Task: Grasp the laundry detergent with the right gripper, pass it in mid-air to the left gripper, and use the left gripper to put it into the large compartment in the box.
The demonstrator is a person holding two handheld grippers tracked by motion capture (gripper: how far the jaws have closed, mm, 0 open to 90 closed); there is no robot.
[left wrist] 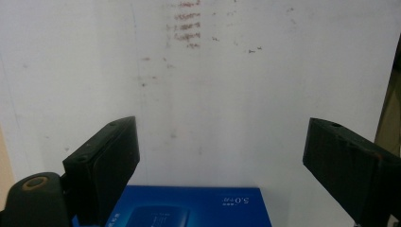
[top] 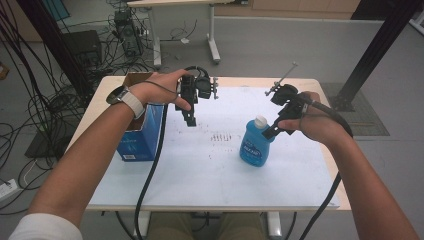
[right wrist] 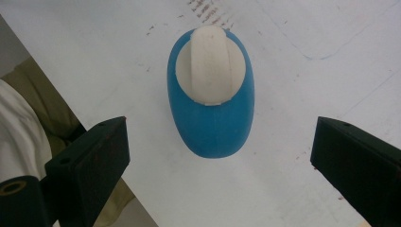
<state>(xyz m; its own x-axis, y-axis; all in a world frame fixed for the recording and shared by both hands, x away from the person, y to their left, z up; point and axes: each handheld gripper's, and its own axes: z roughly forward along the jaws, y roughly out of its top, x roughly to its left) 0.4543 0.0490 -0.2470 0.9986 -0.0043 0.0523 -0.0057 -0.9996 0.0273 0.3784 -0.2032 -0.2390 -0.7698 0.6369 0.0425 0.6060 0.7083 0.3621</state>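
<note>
Cluttered lab floor with cables behind, white worktop [top: 200,175] with faint brown smudges up front. Right tool [top: 276,131] sits just above and beside the blue bottle [top: 256,148], jaws spread wide, nothing gripped; in the right gripper view the bottle [right wrist: 211,118] and its white cap [right wrist: 211,64] lie ahead of the tool, centred between the two jaws but past their tips, no pad touching. Step in hand looks like reaching to grasp the bottle: best to push the tool further down so the pads straddle the blue body below the cap, keep it centred, close squarely across the narrow sides so the bottle doesn't tip or twist. Bottle stands upright on the worktop, right of middle. Left tool [top: 191,116] is held above the worktop, jaws also wide apart and empty, just beside the blue box [top: 145,137]; in the left gripper view the box [left wrist: 189,208] is low between the jaws, nearer than the tips, apart from them.
</note>
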